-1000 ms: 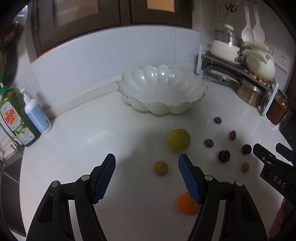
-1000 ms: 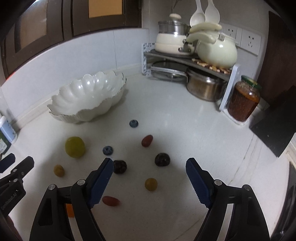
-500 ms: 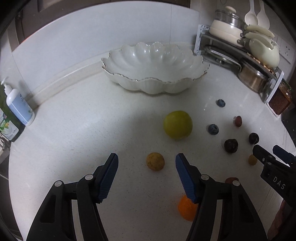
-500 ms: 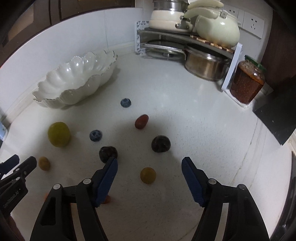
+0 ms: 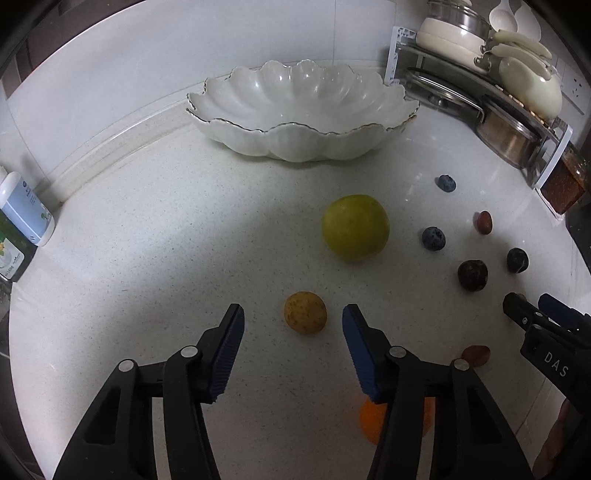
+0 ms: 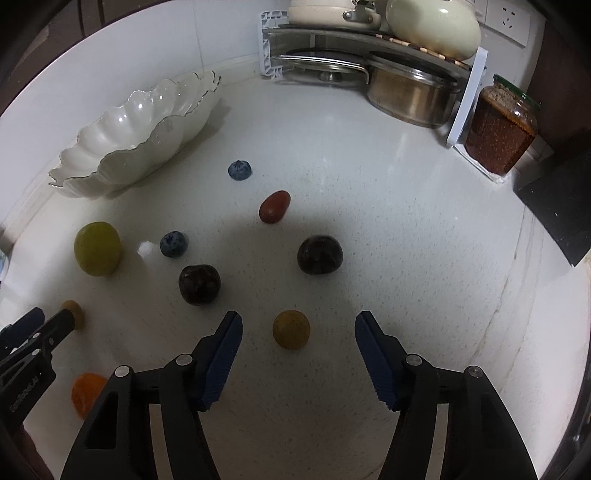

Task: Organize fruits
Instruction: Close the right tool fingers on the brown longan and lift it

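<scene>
Small yellow fruit (image 5: pixel 305 312) low in frame, between closing left gripper (image 5: pixel 293 320) pads, untouched. Same for right gripper (image 6: pixel 298 328): yellow berry (image 6: pixel 291 329) between, untouched.

White speckled counter (image 5: pixel 147 258), white gold-rimmed bowl (image 5: pixel 303 110), yellow-green fruit (image 5: pixel 354 227), 2 blue berries (image 6: pixel 240 170) (image 6: pixel 173 243), brown-speckled yellow fruit (image 5: pixel 305 312), orange fruit (image 6: pixel 86 393).

We see a home kitchen. A white speckled desk (image 6: pixel 369 184) meets a tiled wall; a corner rack (image 6: pixel 369 35) carries a cream kettle (image 6: pixel 432 22) and pots, with a steel pot (image 6: pixel 410 92) beneath. A wall socket (image 6: pixel 506 18), a preserve jar (image 6: pixel 498 129), soap bottles (image 5: pixel 26 210) and a scalloped bowl (image 5: pixel 303 107) confirm this.
</scene>
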{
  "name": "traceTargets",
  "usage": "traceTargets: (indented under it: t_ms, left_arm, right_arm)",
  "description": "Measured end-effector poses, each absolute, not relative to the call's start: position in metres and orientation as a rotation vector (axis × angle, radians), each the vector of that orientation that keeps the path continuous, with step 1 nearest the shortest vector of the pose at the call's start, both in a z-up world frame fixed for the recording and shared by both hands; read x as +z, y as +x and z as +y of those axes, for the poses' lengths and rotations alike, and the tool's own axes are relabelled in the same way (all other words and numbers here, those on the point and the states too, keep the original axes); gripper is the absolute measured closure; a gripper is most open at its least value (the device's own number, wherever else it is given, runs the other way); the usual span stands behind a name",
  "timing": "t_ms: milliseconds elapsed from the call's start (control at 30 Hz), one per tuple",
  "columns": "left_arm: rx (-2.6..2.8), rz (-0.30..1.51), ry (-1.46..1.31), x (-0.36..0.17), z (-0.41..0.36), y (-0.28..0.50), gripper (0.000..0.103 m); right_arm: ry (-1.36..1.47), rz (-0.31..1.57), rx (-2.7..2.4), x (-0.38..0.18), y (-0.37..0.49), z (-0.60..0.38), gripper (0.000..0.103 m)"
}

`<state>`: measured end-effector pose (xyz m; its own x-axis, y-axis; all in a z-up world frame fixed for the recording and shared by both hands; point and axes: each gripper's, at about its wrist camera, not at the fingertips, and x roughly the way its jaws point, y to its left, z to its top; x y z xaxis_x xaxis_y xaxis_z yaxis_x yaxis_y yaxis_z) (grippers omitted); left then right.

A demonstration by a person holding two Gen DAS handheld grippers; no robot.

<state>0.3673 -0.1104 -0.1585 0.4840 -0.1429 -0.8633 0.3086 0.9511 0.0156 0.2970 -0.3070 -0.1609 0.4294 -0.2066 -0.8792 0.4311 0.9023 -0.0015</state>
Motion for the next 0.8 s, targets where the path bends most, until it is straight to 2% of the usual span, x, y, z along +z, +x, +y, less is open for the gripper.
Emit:
traceTargets:
  t_ms: [267,400,567,800]
  left_arm:
    - [-0.281,1.042,0.181,-0.163,-0.113,0.372,0.055]
    - [-0.281,1.047,0.181,-0.165,-0.115,0.375,0.061]
    - [-0.276,1.051,0.178,-0.167,-0.115,0.377,0.063]
    - [-0.281,1.049,0.191,-0.169,-0.118,0.378,0.076]
  right_arm:
    - [0.248,1.076,-0.398,-0.166,0.298,-0.308,0.045]
    - [0.248,1.080,-0.399,-0.167,0.300,-0.310,0.048]
    - [0.243,1.101,-0.389,-0.171,0.303,-0.309,0.060]
    - [0.229,1.097,-0.375,-0.170,0.304,-0.307,0.075]
